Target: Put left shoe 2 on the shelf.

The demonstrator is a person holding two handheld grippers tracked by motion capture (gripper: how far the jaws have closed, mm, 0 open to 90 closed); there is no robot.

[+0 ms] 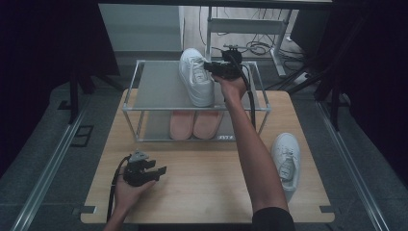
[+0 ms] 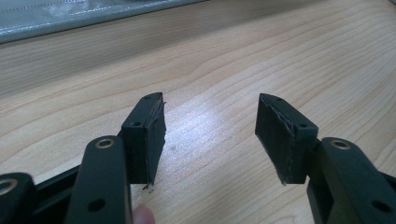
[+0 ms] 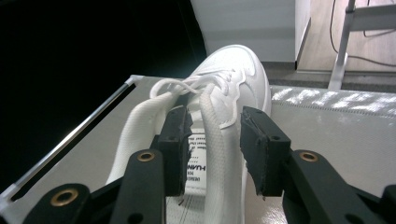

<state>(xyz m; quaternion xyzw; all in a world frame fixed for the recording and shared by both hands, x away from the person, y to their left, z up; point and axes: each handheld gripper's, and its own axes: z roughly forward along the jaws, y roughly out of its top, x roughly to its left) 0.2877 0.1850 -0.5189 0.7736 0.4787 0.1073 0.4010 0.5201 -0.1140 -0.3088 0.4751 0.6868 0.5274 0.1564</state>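
Note:
A white sneaker point(image 1: 196, 77) stands on the top shelf of a metal shoe rack point(image 1: 159, 86), toe pointing away from me. My right gripper point(image 1: 210, 68) is at the shoe's right side near its opening. In the right gripper view the sneaker point(image 3: 224, 88) fills the middle, and the right gripper point(image 3: 215, 128) is open: one jaw sits inside the opening by the tongue label, the other outside the side wall with a gap. My left gripper point(image 1: 159, 169) rests low over the wooden table point(image 1: 202, 187) at the front left. The left gripper point(image 2: 210, 126) is open with nothing between its pads.
A second white sneaker point(image 1: 286, 159) lies on the table at the right, beside my right forearm. A pair of pink slippers point(image 1: 195, 124) sits on the rack's lower shelf. Desk legs and cables point(image 1: 255, 45) stand behind the rack.

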